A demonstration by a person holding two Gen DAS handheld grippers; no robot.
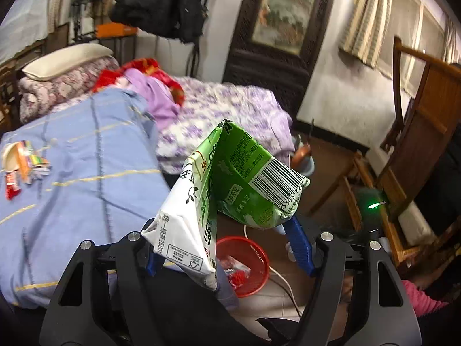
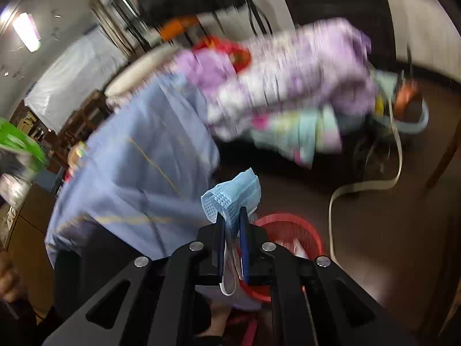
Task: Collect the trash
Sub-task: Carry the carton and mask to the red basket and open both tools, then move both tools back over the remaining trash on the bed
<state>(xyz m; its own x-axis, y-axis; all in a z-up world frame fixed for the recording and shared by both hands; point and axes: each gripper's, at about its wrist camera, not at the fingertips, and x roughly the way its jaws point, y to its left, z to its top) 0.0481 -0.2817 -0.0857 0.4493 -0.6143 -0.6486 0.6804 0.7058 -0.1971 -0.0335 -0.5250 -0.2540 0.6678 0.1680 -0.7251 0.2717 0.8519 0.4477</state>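
Left gripper [image 1: 224, 242]: jaws held wide, clamped across a crushed green-and-white drink carton [image 1: 230, 184], which stands up out of the fingers.
Right gripper [image 2: 232, 230]: jaws narrow with a crumpled blue face mask [image 2: 233, 194] between them; the gap looks slightly slack, and white ear loops dangle below.
Trash bin: a red bin [image 1: 253, 256] sits on the floor below both tools, beside the bed, with some wrappers already inside.
Still to collect: snack wrappers [image 1: 21, 164] lie on the blue bedspread [image 1: 86, 150].
Risk, mask: likely to slip free early and land on the floor if the loose jaws are not over the bin.
Risk, carton: bulky, may catch the rim and bounce out.
Pose: both tools tilt downward toward the bin; the right view is heavily blurred.
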